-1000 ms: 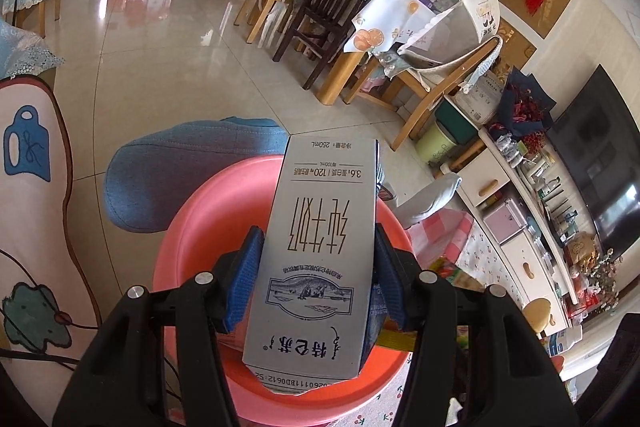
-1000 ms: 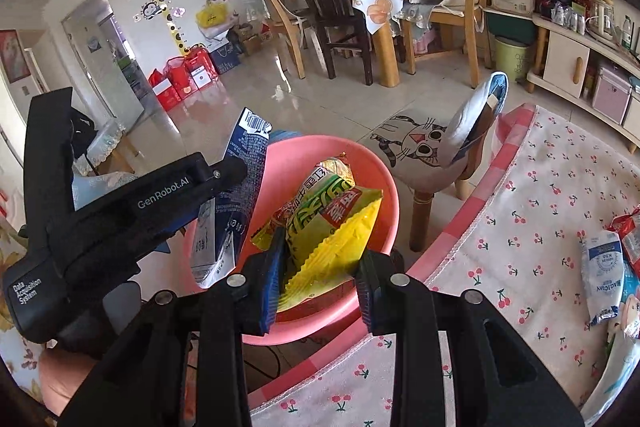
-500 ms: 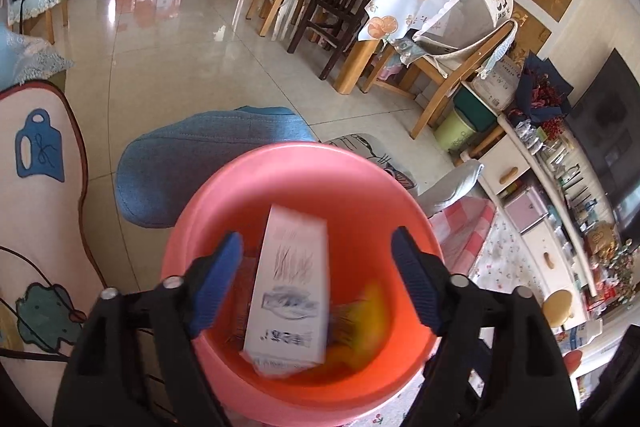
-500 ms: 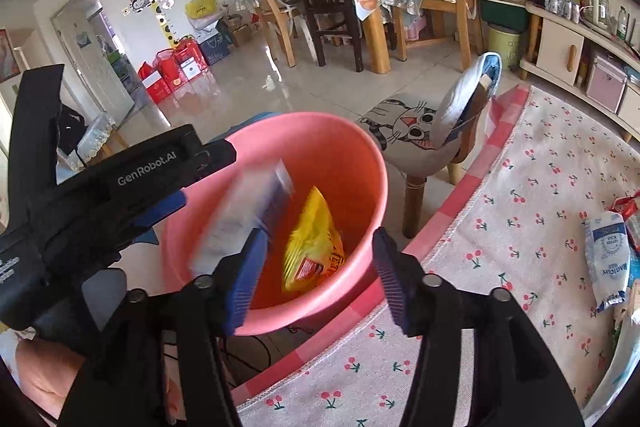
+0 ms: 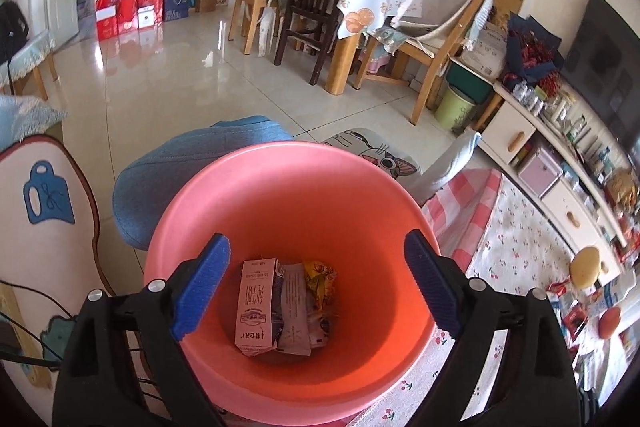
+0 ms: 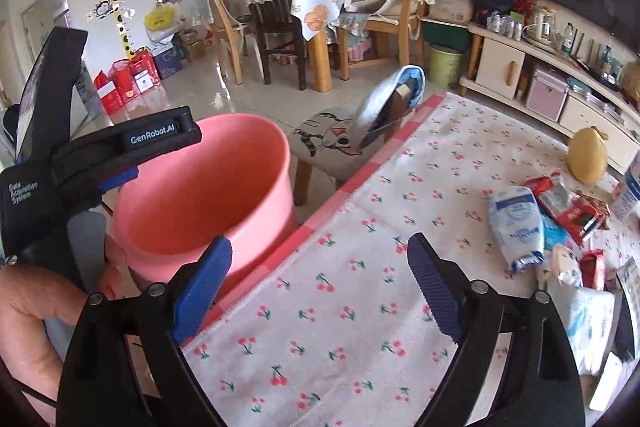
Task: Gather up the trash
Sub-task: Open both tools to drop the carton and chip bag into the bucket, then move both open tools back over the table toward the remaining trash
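Observation:
A pink bucket (image 5: 288,187) stands below my left gripper (image 5: 316,283), whose jaws are opening with nothing between them. On the bucket's bottom lie a white milk carton (image 5: 256,305), a pale wrapper (image 5: 296,311) and a yellow snack bag (image 5: 320,277). In the right wrist view the pink bucket (image 6: 224,195) is at the left, beside the cherry-print tablecloth (image 6: 360,287). My right gripper (image 6: 320,285) hangs over the cloth, its jaws opening and empty. Several wrappers, among them a white-and-blue packet (image 6: 516,227) and a red packet (image 6: 576,211), lie at the cloth's right side.
The left gripper's black body (image 6: 120,147) and a hand (image 6: 36,319) fill the left of the right wrist view. A cat-print stool (image 6: 328,143) stands behind the bucket, a blue cushion (image 5: 188,163) to its left. A yellow pear-shaped object (image 6: 586,157) sits on the cloth. Chairs and a dining table are further back.
Both grippers opened. The milk carton fell from the left gripper and the yellow snack bag from the right into the bucket. The right gripper swung right, over the tablecloth.

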`<action>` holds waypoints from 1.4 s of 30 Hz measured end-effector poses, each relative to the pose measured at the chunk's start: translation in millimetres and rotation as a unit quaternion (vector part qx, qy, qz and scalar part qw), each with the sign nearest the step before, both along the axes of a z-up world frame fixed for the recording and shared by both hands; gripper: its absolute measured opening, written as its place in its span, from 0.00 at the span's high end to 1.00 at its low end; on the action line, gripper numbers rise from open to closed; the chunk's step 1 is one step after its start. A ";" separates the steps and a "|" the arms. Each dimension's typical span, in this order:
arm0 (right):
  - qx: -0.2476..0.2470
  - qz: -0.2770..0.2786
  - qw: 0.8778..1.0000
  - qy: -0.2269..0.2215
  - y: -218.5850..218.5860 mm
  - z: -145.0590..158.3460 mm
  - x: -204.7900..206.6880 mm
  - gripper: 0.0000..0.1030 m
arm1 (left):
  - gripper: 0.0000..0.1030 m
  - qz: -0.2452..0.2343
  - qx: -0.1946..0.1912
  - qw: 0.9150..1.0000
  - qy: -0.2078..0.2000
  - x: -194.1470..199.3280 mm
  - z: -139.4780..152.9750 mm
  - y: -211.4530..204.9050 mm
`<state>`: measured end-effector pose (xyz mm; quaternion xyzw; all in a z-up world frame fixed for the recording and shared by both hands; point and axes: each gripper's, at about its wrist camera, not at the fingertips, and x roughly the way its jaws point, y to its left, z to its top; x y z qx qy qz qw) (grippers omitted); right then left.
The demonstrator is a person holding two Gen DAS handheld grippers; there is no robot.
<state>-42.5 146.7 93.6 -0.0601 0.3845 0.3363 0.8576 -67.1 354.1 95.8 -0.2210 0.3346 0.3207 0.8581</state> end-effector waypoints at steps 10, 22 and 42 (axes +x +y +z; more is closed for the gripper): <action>-0.010 -0.042 0.999 -0.003 -51.7 0.0 -7.6 0.13 | 0.11 -0.071 0.081 0.994 0.021 18.2 8.3 -51.9; -0.016 -0.079 0.996 -0.023 -106.8 1.9 -19.3 0.13 | 0.09 -0.123 0.131 0.984 0.021 27.1 12.7 -95.2; -0.013 -0.111 0.992 -0.056 -177.6 5.6 -35.1 0.13 | 0.08 -0.193 0.188 0.963 0.031 40.0 9.8 -159.6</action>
